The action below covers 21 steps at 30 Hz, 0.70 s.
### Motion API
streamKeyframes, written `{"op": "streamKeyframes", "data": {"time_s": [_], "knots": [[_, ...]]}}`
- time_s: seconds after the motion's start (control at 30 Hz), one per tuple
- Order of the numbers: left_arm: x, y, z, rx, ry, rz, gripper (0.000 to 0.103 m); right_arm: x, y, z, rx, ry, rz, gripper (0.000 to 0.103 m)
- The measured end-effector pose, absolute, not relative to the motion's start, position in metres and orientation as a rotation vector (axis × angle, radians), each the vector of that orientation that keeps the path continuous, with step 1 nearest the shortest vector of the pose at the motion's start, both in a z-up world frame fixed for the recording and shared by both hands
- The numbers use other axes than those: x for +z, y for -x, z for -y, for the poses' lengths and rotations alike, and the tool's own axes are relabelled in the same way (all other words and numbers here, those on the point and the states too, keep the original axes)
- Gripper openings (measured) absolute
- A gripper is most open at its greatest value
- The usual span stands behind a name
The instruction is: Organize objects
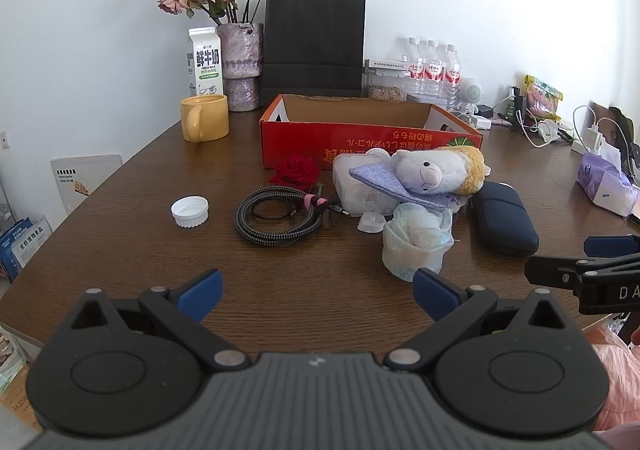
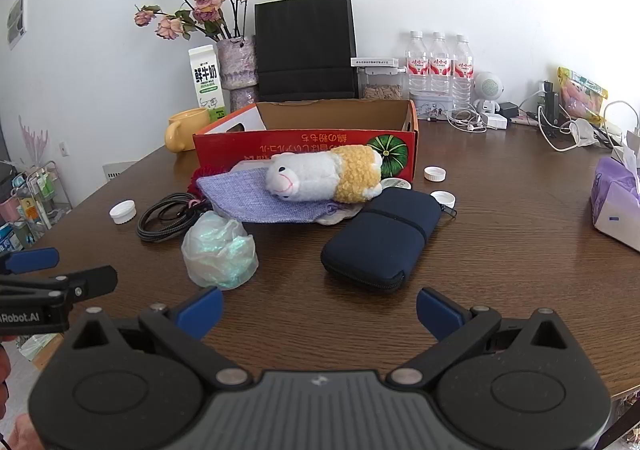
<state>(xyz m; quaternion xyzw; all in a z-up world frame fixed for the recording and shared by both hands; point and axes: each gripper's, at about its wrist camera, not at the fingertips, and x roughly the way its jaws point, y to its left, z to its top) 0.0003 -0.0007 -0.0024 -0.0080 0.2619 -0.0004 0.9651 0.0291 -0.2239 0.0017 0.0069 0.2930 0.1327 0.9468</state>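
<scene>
An open red cardboard box (image 1: 360, 138) (image 2: 304, 144) sits mid-table. In front of it lies a plush sheep (image 1: 436, 170) (image 2: 324, 174) on a lilac cloth pouch (image 1: 384, 182) (image 2: 256, 202). Around them are a coiled braided cable (image 1: 280, 216) (image 2: 164, 220), a red fabric rose (image 1: 296, 170), a crumpled plastic bag (image 1: 416, 244) (image 2: 220, 250), a navy zip case (image 1: 504, 216) (image 2: 384, 238) and white bottle caps (image 1: 190, 211) (image 2: 435, 173). My left gripper (image 1: 316, 296) hovers open near the front edge, short of the cable. My right gripper (image 2: 318, 312) is open just before the navy case.
Along the back wall stand a yellow mug (image 1: 204, 117), milk carton (image 1: 205, 62), vase of dried roses (image 1: 240, 66), black paper bag (image 1: 314, 46), water bottles (image 2: 438, 66) and chargers with cables (image 2: 560, 122). A purple tissue pack (image 2: 616, 202) lies at right.
</scene>
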Motion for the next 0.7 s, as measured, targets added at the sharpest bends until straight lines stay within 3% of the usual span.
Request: {"op": "streamKeyframes", "data": {"time_s": [0.7], "knots": [[-0.0041, 0.0005, 0.0024, -0.001, 0.014, -0.531, 0.103, -0.0001, -0.0286, 0.2255, 0.267, -0.015, -0.595, 0.103]]}}
